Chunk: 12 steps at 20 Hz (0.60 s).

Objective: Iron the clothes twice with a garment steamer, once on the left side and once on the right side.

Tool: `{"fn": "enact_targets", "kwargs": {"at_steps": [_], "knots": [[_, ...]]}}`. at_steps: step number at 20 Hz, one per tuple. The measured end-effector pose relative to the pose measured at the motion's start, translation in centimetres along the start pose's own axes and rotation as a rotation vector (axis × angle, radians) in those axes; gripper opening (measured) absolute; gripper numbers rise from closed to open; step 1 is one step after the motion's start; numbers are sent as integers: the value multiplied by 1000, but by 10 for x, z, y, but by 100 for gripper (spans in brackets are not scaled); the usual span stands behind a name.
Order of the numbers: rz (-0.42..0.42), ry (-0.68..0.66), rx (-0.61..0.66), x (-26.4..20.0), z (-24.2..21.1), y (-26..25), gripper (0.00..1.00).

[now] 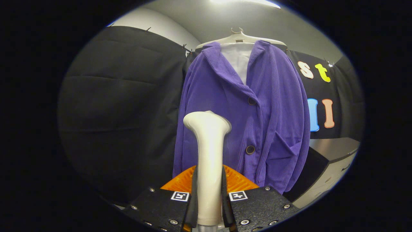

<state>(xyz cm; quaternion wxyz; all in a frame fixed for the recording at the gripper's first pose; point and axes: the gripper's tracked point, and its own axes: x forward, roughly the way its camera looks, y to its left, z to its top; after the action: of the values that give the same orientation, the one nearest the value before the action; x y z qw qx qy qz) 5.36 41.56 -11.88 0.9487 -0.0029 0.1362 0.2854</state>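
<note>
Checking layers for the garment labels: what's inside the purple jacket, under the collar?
A white garment shows in the open neckline of the purple jacket, both on a pale hanger. Below the top button the jacket covers it. The tongs grip the white steamer in front.

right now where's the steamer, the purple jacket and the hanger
steamer (209, 161), gripper view, on its white neck, clamped between the gripper (209, 196) fingers
purple jacket (276, 106), gripper view, on its front panel beyond the steamer head
hanger (239, 38), gripper view, on its pale body below the hook
</note>
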Motion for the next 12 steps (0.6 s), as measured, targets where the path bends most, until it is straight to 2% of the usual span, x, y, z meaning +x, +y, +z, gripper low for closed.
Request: {"fn": "enact_targets", "kwargs": {"at_steps": [5,12], "knots": [[0,55,-17,-10,-43,4,30],[22,213,-21,-30,-125,7,30]]}}
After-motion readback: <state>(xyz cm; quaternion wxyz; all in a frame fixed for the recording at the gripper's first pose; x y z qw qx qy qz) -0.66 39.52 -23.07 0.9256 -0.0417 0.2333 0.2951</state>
